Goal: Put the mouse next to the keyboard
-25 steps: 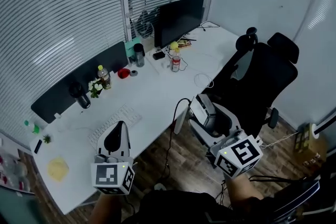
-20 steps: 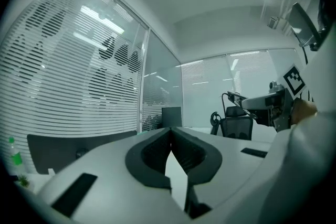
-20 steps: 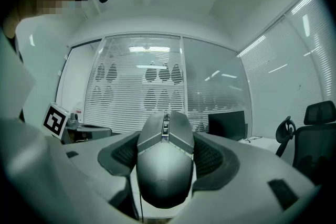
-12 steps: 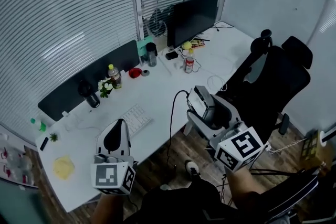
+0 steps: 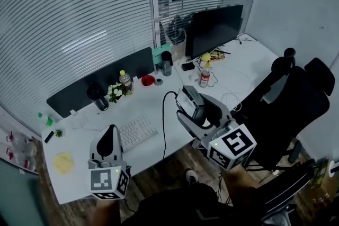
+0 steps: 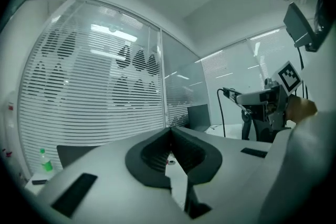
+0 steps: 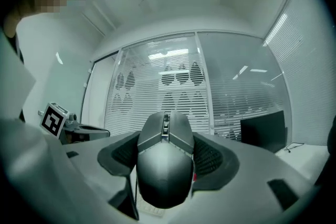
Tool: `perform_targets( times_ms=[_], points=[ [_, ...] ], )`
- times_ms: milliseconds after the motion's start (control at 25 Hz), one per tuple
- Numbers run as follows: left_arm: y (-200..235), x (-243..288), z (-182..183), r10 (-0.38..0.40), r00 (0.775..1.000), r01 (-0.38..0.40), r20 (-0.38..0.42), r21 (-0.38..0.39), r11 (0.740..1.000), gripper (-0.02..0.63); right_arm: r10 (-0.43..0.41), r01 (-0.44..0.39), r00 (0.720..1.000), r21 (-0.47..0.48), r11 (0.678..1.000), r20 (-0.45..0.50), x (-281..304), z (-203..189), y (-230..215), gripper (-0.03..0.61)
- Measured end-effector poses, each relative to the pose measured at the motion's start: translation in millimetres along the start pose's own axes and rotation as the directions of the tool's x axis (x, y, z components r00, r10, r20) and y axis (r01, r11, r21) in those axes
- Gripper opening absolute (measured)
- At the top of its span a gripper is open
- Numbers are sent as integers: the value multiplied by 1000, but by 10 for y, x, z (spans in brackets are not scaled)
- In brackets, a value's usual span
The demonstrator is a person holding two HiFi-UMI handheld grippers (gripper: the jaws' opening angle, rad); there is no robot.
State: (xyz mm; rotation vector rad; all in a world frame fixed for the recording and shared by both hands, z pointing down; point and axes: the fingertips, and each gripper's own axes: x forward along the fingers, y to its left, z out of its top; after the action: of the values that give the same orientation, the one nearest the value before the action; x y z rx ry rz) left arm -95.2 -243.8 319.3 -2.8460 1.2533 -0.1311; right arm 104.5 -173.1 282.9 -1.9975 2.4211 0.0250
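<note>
Your right tool [image 5: 195,106] grips mouse [image 7: 164,165] level, near tabletop [image 5: 143,103] edge, ready to set beside keyboard [image 5: 136,132]. Your left tool [image 6: 170,150] closed, empty, idle left of keyboard.

The grey mouse [image 7: 164,178], scroll wheel up, sits clamped between the 2 jaws of my right gripper [image 7: 167,155], held level in the air. The white keyboard [image 5: 136,132] lies flat on the desk [image 5: 143,104], well apart.
</note>
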Motion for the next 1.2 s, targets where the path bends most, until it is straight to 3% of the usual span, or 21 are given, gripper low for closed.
perform_targets(
  times_ms=[320, 680, 840, 1200],
  points=[
    [-82, 236, 1, 147, 989, -146, -24, 19, 989, 29, 131, -131, 991, 12, 991, 3, 399, -56, -438, 295],
    [-85, 475, -93, 225, 973, -224, -48, 33, 974, 29, 155, -154, 988, 39, 987, -18, 726, -218, -790, 295],
    [6, 534, -169, 265, 962, -265, -60, 1, 964, 29, 174, -172, 984, 43, 984, -35, 870, -304, -840, 295],
    [76, 722, -533, 310, 941, -315, -134, -22, 949, 29, 186, -178, 973, 70, 981, -134, 1231, -844, -1043, 295]
  ],
)
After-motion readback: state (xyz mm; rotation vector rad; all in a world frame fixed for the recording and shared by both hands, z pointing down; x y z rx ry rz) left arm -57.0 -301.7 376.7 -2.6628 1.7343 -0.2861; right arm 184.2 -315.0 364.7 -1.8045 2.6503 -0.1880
